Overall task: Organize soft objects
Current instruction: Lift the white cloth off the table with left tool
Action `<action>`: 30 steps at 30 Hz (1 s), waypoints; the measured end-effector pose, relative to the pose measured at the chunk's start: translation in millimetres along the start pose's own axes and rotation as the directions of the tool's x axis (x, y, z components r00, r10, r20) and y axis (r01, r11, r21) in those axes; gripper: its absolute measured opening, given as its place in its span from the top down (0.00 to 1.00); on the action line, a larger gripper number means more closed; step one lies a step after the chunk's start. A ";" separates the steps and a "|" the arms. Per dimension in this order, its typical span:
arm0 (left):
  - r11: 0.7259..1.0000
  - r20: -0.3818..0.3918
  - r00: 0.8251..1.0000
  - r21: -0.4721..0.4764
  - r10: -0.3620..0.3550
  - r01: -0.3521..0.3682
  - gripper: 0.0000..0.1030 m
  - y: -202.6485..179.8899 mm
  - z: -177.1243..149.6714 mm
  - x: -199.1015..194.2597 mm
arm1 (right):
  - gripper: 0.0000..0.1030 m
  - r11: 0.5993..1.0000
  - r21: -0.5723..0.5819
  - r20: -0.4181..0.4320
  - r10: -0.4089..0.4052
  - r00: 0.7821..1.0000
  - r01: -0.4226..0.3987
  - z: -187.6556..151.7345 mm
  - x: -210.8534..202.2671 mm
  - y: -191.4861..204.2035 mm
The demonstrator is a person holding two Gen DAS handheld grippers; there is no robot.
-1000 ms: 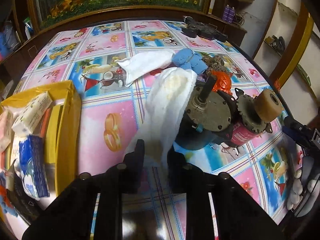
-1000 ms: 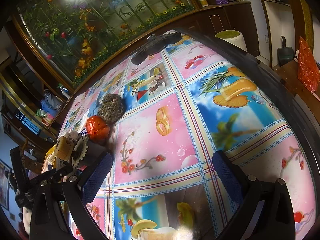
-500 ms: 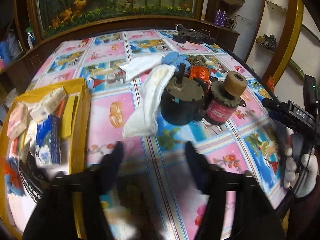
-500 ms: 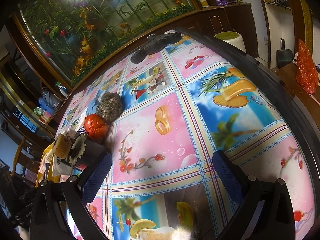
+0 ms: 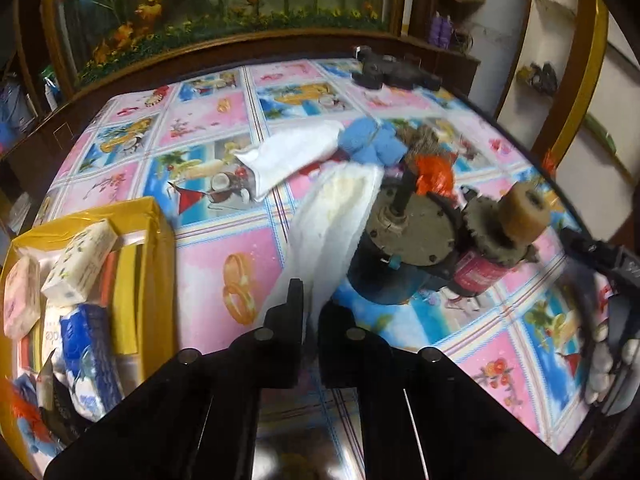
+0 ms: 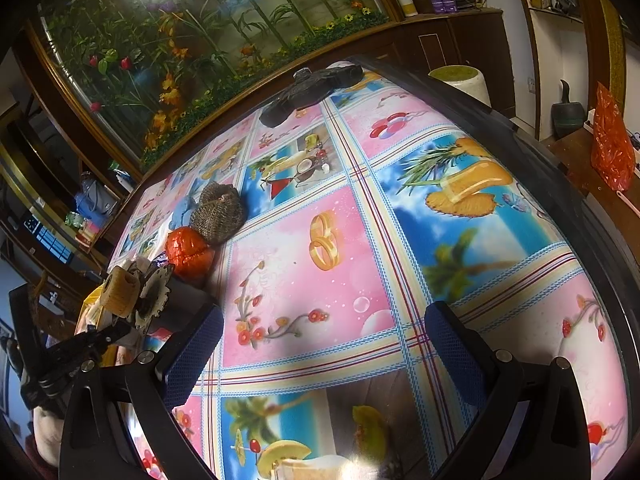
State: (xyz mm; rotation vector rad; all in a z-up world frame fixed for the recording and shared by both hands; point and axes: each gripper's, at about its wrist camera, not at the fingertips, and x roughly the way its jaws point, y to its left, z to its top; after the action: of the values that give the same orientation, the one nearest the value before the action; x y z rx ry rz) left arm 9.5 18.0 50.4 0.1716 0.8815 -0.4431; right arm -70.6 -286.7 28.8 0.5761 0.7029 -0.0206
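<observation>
In the left wrist view my left gripper (image 5: 310, 312) is shut on the near end of a long white cloth (image 5: 336, 216) that lies on the patterned tablecloth (image 5: 208, 264) beside a metal motor. Beyond it lie a white sock (image 5: 292, 154), a blue soft piece (image 5: 372, 144), a brown knitted piece (image 5: 424, 138) and an orange crinkled ball (image 5: 436, 170). A yellow box (image 5: 156, 240) with packets stands at the left. In the right wrist view my right gripper (image 6: 324, 344) is open and empty over the cloth-covered table, right of the orange ball (image 6: 188, 250) and brown knitted piece (image 6: 218, 212).
Two heavy motors (image 5: 412, 248) with a gear and a tan roller (image 5: 524, 212) stand right of the white cloth. A black device (image 5: 392, 72) lies at the table's far edge. The right hand's gripper (image 5: 600, 256) shows at the right rim.
My left gripper was open and farther back half a second ago; it has moved forward and shut on the white cloth's near end. The right gripper has hardly moved.
</observation>
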 end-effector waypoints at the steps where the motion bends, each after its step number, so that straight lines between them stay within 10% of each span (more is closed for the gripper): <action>1: 1.000 0.021 1.000 -0.004 -0.009 0.009 0.98 0.1 -2.2 -10.9 | 0.01 1.000 0.000 0.000 0.000 1.000 0.000 0.0 0.0 0.0; 11: 0.992 0.069 0.992 -0.065 -0.108 0.112 0.91 -5.8 -46.9 -73.8 | 0.01 1.000 -0.004 0.001 -0.005 1.000 0.005 0.5 0.7 0.7; 14: 0.989 0.034 0.993 -0.098 -0.109 0.112 0.77 -5.5 -56.9 -61.4 | 0.01 1.000 -0.009 0.002 -0.012 1.000 0.012 -0.1 0.7 1.5; 18: 0.981 0.017 0.994 -0.158 -0.110 0.111 0.33 -7.3 -58.9 -50.9 | 0.01 1.000 -0.014 0.004 -0.021 1.000 0.021 -0.4 0.8 2.5; 22: 0.986 0.024 0.998 -0.155 -0.054 0.057 0.22 -12.9 -46.0 -35.1 | 0.01 0.999 -0.026 0.003 -0.034 0.999 0.034 -0.7 1.3 5.1; 26: 0.997 -0.073 0.997 -0.071 0.012 -0.017 0.20 -23.9 -42.1 1.4 | 0.01 0.999 -0.026 -0.005 -0.028 1.000 0.028 2.4 1.1 5.1; 30: 0.984 -0.003 0.992 -0.129 -0.124 0.122 0.29 -12.3 -55.8 -0.7 | 0.01 1.000 -0.017 -0.053 -0.025 0.998 0.024 21.9 -1.6 3.8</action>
State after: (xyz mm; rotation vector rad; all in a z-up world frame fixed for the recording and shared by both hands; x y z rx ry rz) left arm -35.8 25.3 16.3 0.0006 0.9319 -0.4990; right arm -57.8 -294.8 45.1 0.5537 0.7609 -0.0221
